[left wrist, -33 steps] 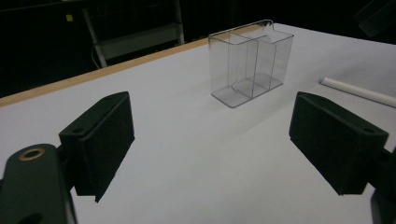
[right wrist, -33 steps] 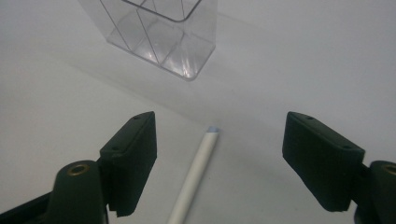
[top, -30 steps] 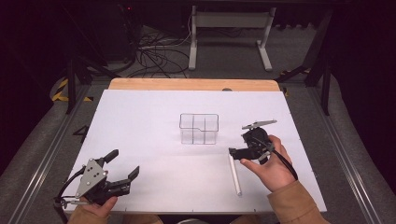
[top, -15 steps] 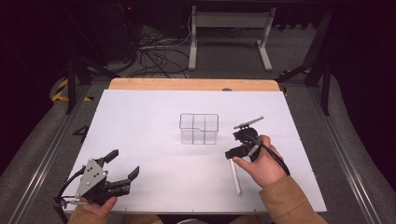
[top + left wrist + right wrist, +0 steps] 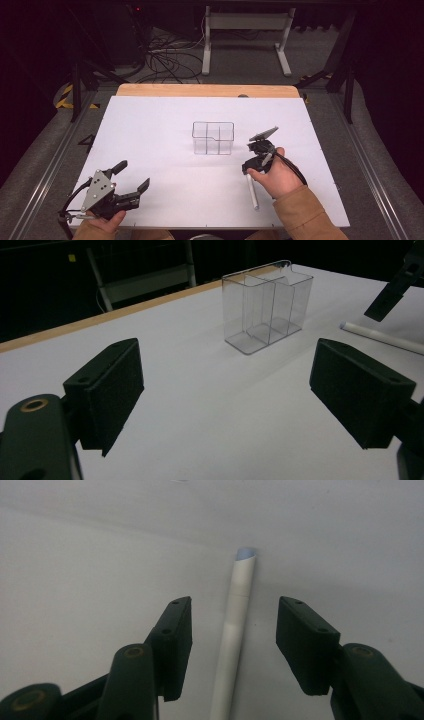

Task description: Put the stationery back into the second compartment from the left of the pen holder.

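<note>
The right gripper (image 5: 234, 645) straddles the white cylindrical marker pen (image 5: 235, 630) lying on the white table (image 5: 165, 130). Its jaws have just been closing, pads not yet touching. The pen's long axis runs between them, lengthwise. The left gripper (image 5: 131, 176) rests released, well apart.
</note>
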Action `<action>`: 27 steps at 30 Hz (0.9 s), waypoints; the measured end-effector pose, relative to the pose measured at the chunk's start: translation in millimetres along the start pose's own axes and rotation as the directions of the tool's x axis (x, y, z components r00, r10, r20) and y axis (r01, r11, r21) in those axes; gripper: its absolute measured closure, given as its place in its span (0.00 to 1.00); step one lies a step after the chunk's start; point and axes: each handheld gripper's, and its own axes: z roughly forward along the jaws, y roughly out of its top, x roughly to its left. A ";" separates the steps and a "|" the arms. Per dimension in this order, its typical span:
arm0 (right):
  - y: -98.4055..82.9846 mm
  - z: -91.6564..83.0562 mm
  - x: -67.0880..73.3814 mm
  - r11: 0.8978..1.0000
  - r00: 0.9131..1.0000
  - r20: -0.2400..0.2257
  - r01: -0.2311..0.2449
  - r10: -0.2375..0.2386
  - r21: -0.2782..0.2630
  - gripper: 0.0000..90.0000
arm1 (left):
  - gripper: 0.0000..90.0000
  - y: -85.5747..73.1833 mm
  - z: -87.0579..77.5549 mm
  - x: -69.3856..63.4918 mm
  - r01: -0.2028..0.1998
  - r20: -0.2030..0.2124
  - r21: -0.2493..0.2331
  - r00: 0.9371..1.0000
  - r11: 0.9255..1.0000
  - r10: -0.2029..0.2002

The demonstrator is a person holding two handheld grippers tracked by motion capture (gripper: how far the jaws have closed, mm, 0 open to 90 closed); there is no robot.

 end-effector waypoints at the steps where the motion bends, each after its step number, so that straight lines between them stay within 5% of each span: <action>1: -0.2 0.4 0.1 1.000 1.000 -0.006 -0.011 0.011 -0.001 0.57 | 0.17 0.0 -0.1 0.0 0.000 -0.001 0.001 1.000 1.000 0.000; 3: -0.1 3.6 1.8 0.999 0.999 0.005 -0.037 0.037 0.009 0.61 | 0.17 -0.1 -0.2 0.0 0.001 0.001 0.001 1.000 1.000 -0.001; 13: -1.0 13.1 4.7 0.998 0.997 0.073 -0.024 0.019 0.065 0.67 | 0.17 -0.2 0.1 0.2 -0.006 -0.003 -0.001 1.000 1.000 0.006; 27: -1.1 24.0 10.6 0.989 0.993 0.112 -0.059 0.044 0.132 0.78 | 0.17 -0.7 0.4 -0.3 -0.010 -0.004 0.005 1.000 1.000 0.010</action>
